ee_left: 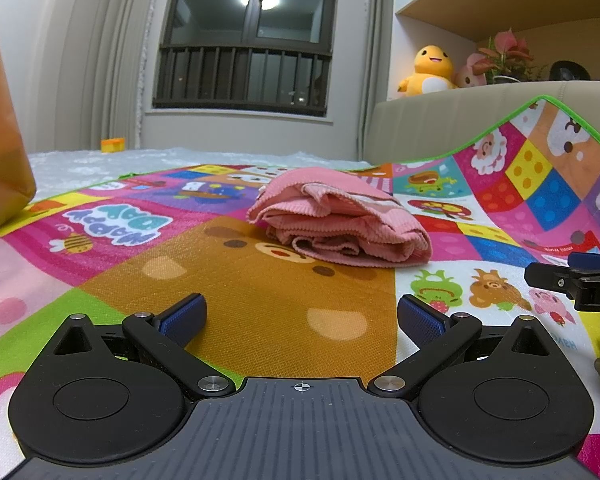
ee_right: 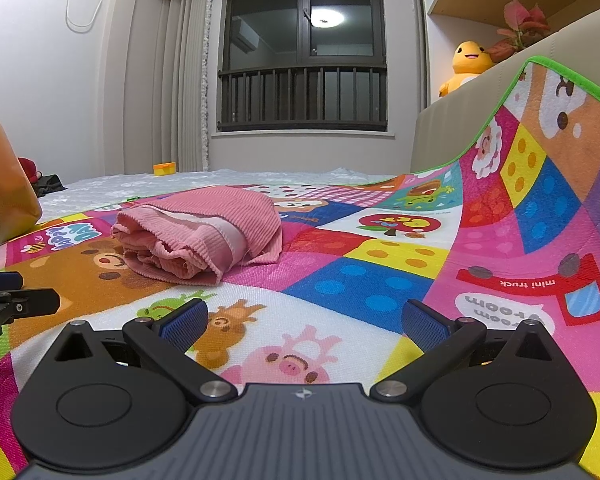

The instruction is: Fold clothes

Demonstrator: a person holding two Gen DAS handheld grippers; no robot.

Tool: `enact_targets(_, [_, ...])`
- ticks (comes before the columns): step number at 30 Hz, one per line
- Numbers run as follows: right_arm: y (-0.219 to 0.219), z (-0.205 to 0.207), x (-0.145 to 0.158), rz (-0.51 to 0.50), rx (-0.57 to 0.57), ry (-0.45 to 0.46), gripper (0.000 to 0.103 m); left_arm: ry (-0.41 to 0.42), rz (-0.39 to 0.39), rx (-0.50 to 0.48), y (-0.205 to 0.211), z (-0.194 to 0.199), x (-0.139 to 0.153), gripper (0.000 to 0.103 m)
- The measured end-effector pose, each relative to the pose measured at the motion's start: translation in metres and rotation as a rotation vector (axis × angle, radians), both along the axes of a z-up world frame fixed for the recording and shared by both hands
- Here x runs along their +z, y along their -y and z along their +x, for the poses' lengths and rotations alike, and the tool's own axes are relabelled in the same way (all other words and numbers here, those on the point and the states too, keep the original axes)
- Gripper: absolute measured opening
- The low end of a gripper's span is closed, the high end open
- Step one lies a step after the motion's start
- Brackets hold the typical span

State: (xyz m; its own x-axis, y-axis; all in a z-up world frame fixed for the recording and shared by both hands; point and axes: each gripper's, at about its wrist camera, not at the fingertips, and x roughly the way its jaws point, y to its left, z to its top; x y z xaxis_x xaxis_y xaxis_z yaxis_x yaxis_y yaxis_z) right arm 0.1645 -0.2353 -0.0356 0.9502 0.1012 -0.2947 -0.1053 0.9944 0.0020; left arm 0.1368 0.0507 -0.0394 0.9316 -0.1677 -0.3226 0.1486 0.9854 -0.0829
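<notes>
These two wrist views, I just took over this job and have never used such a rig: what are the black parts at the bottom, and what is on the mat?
Each picture comes from a fisheye camera mounted on a hand-held tool, looking forward along its two blue-padded fingers. The black discs and arms at the bottom are the tool's own body.

The left view shows the left tool, open and holding nothing. The right view shows the right tool, also open and holding nothing. Each tool also peeks into the other's picture at the edge.

Both hover low over a colourful cartoon play mat, whose far right side curls up against a beige sofa. On the mat lies one pink ribbed garment, bundled into a loose, untidy fold. Neither tool touches it.
</notes>
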Motion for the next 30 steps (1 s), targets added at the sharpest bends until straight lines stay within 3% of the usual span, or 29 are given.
enact_targets(30, [0.0021,0.0000,-0.0012,0.002,0.001,-0.003,0.103,0.006,0.007,0.016,0.0024,-0.0028,-0.0009,0.103])
